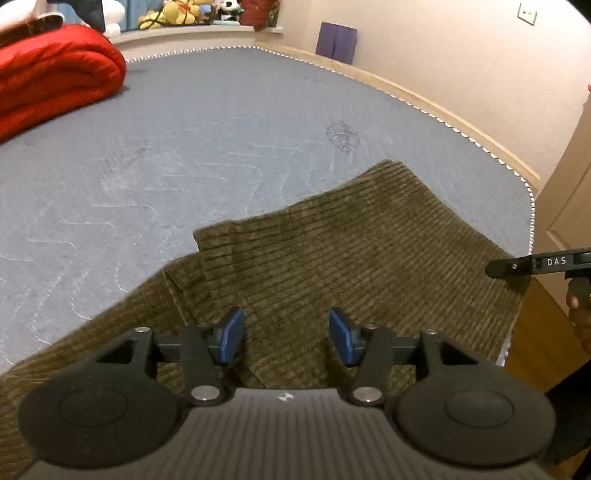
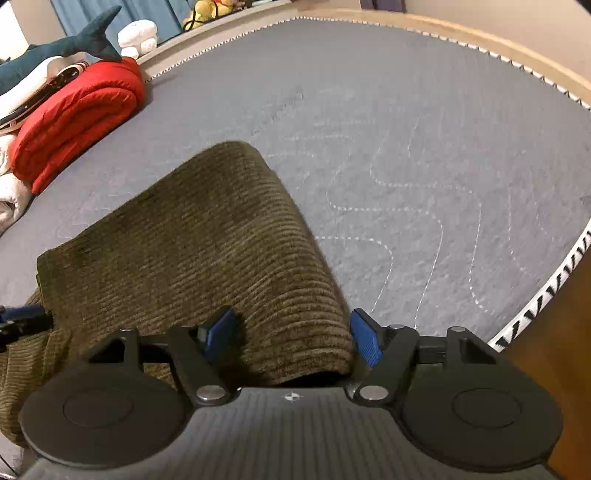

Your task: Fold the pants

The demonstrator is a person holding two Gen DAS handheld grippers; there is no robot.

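My left gripper point(image 1: 287, 338) stands with its blue pads apart and nothing pinched; the olive-brown ribbed corduroy pants point(image 1: 332, 251) lie flat on the bed just beneath and ahead of my jaws. My right gripper point(image 2: 291, 338) is likewise parted, wider, and straddles the rounded folded edge of the same pants point(image 2: 207, 236) without pressing on it, so far as I can see. Neither side holds cloth.

Judgement: one fold is already laid, the doubled layer running away from my right jaws toward my left. The step in hand appears to be settling that fold or taking a fresh hold for the next one. To do it well I should bite both layers together at the edge, level on both sides, and carry them over evenly so the ribs stay parallel and no crease is trapped.

Surface: a grey-blue quilted mattress point(image 2: 424, 155) with stitched wavy lines, bare ahead of both jaws. A rolled red blanket point(image 1: 51, 77) sits far off to my left, with plush toys point(image 1: 181, 11) beyond it. A pale wall point(image 1: 443, 55) lies beyond the bed's far edge.
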